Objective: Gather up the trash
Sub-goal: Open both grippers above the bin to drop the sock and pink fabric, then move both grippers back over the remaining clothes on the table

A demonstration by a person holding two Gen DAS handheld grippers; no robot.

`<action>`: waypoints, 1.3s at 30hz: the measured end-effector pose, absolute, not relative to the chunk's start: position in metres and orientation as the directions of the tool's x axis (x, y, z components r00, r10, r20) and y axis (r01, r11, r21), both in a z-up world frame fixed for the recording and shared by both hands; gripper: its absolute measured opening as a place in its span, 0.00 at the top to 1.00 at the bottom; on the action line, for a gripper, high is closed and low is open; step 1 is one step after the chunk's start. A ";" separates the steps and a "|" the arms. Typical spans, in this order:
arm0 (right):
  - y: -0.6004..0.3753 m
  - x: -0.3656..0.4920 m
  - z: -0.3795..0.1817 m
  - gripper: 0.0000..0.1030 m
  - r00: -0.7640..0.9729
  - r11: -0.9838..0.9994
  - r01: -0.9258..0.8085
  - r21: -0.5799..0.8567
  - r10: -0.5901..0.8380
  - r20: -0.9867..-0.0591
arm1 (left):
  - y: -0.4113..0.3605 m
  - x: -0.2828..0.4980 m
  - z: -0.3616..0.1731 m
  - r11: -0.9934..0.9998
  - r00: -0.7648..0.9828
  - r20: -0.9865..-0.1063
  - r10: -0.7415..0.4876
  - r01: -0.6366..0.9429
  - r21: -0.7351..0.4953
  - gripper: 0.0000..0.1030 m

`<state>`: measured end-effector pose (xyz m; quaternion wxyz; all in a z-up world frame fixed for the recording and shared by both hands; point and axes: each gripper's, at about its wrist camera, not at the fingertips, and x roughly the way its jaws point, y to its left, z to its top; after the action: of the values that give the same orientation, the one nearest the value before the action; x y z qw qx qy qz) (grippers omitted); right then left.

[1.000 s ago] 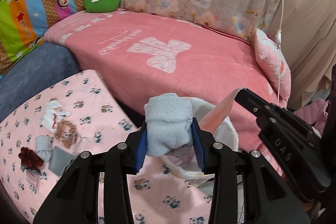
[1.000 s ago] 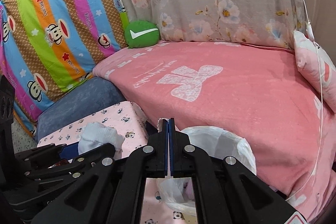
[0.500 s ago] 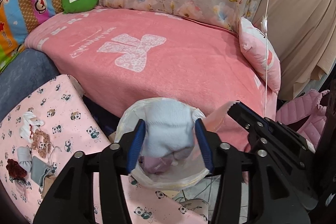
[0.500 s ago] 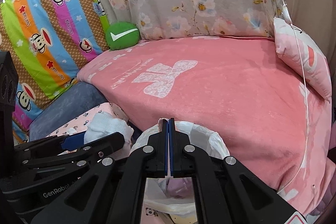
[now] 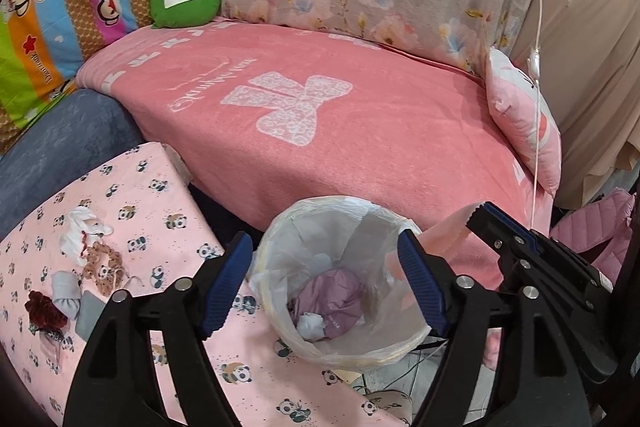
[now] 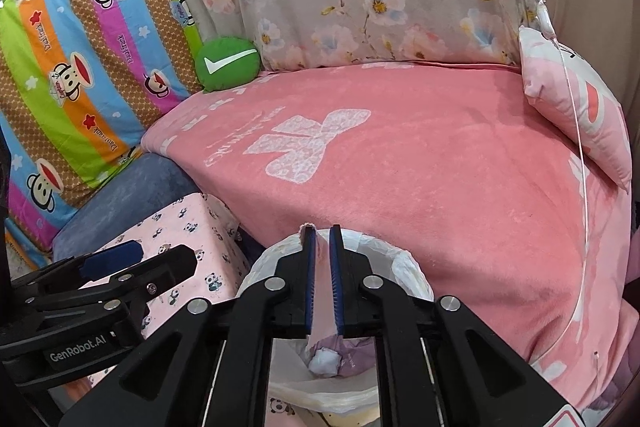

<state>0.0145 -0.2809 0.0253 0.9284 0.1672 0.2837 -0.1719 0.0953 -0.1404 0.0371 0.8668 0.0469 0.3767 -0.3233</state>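
A small bin lined with a white plastic bag [image 5: 280, 227] stands beside the panda-print table; it also shows in the right wrist view [image 6: 408, 267]. Inside lie a purple wrapper [image 5: 334, 293] and a white crumpled wad [image 5: 310, 325], which also shows in the right wrist view [image 6: 326, 361]. My left gripper [image 5: 326, 279] is open and empty right above the bin. My right gripper [image 6: 322, 281] is slightly parted over the bin with a pink paper strip [image 6: 320, 307] between its fingers; the strip's tip shows in the left wrist view [image 5: 448, 231].
Several small items lie on the panda-print table [image 5: 168, 187]: a white cloth scrap [image 5: 82, 227], a brown scrunchie [image 5: 104, 263], grey pieces [image 5: 66, 293] and a dark red scrunchie [image 5: 42, 315]. A pink-covered sofa [image 5: 360, 131] is behind the bin.
My left gripper moved over the bin, opened and let go of the white wad, which now lies in the bin. My right gripper's fingers have parted slightly around the pink strip.
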 end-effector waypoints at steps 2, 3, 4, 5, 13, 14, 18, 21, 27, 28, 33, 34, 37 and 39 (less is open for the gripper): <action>-0.279 0.014 0.026 0.76 0.783 0.888 0.409 0.211 -0.223 -0.581 | -0.135 0.098 0.037 0.796 0.515 -0.681 -0.520 0.581 -0.169 0.28; -0.276 0.015 0.026 0.70 0.784 0.890 0.407 0.206 -0.225 -0.579 | -0.132 0.099 0.038 0.802 0.519 -0.681 -0.517 0.572 -0.173 0.28; -0.275 0.015 0.026 0.66 0.785 0.891 0.407 0.202 -0.227 -0.577 | -0.129 0.100 0.038 0.806 0.523 -0.680 -0.514 0.565 -0.175 0.28; -0.274 0.015 0.027 0.65 0.786 0.892 0.406 0.200 -0.229 -0.575 | -0.126 0.101 0.038 0.810 0.528 -0.678 -0.512 0.559 -0.177 0.28; -0.266 0.021 0.028 0.52 0.782 0.899 0.400 0.178 -0.234 -0.578 | -0.105 0.105 0.036 0.832 0.551 -0.669 -0.498 0.520 -0.192 0.28; -0.266 0.022 0.027 0.51 0.780 0.899 0.401 0.176 -0.235 -0.580 | -0.103 0.106 0.036 0.833 0.551 -0.669 -0.499 0.519 -0.194 0.28; -0.268 0.032 0.016 0.41 0.734 0.896 0.418 0.150 -0.237 -0.637 | -0.097 0.104 0.035 0.835 0.557 -0.666 -0.496 0.515 -0.191 0.28; -0.268 0.039 -0.006 0.41 0.657 0.890 0.445 0.096 -0.251 -0.710 | -0.093 0.104 0.033 0.836 0.556 -0.667 -0.496 0.514 -0.193 0.28; -0.263 0.034 -0.070 0.42 0.418 0.896 0.442 -0.055 -0.260 -0.871 | -0.083 0.104 0.025 0.844 0.552 -0.679 -0.485 0.500 -0.195 0.28; -0.264 0.031 -0.075 0.42 0.404 0.896 0.440 -0.058 -0.255 -0.879 | -0.082 0.104 0.023 0.845 0.552 -0.680 -0.482 0.498 -0.194 0.28; -0.263 0.003 -0.088 0.42 0.385 0.895 0.446 -0.018 -0.210 -0.899 | -0.074 0.105 0.016 0.854 0.548 -0.692 -0.469 0.481 -0.198 0.28; -0.262 -0.002 -0.084 0.42 0.408 0.893 0.449 0.007 -0.198 -0.891 | -0.073 0.105 0.015 0.856 0.549 -0.694 -0.466 0.477 -0.198 0.28; -0.256 -0.005 -0.072 0.42 0.468 0.894 0.446 0.050 -0.185 -0.864 | -0.066 0.105 0.010 0.865 0.550 -0.701 -0.454 0.460 -0.199 0.28; -0.252 -0.002 -0.059 0.41 0.511 0.898 0.433 0.079 -0.172 -0.842 | -0.061 0.106 0.008 0.872 0.553 -0.706 -0.442 0.448 -0.195 0.28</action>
<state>-0.0016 -0.2521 -0.0590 0.8577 0.1413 0.4618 -0.1764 0.1060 -0.0610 0.0080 0.8812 0.0037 0.3997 -0.2525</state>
